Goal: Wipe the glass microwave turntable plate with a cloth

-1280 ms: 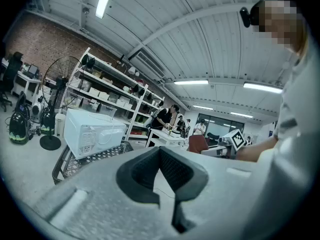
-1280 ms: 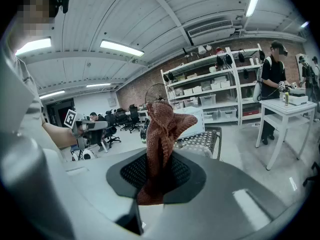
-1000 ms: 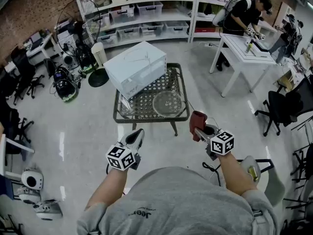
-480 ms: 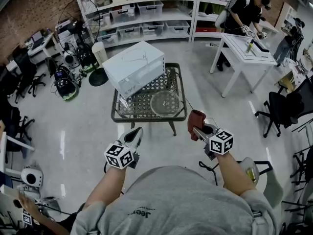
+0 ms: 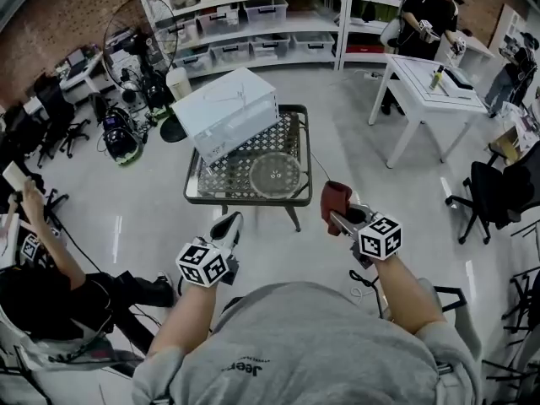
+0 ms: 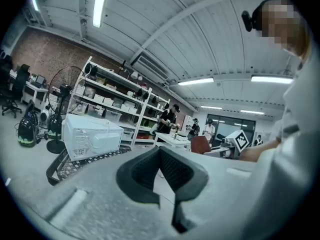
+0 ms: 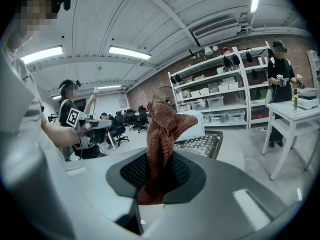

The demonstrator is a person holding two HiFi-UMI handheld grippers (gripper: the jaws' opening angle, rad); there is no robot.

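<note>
The clear glass turntable plate [image 5: 274, 175] lies on a low mesh-topped table [image 5: 199, 195], in front of a white microwave [image 5: 224, 114]. A reddish-brown cloth [image 5: 335, 197] is pinched in my right gripper [image 5: 336, 212], which hangs in the air near the table's right front corner. In the right gripper view the cloth [image 7: 161, 139] stands up between the shut jaws, the microwave partly hidden behind it. My left gripper [image 5: 228, 226] is shut and empty, held in front of the table. In the left gripper view the microwave [image 6: 91, 135] and the table [image 6: 63, 160] show ahead, left of the jaws.
Shelving with storage bins [image 5: 253, 15] lines the back wall, a standing fan [image 5: 139, 36] to its left. A white table [image 5: 434, 91] with a person working at it stands at the right. A seated person [image 5: 51, 285] is at the left. Office chairs [image 5: 498, 188] stand at the right.
The view has shifted closer to the mesh table and leftward; a seated person has come into view at the left. Both grippers keep their hold and stance.
</note>
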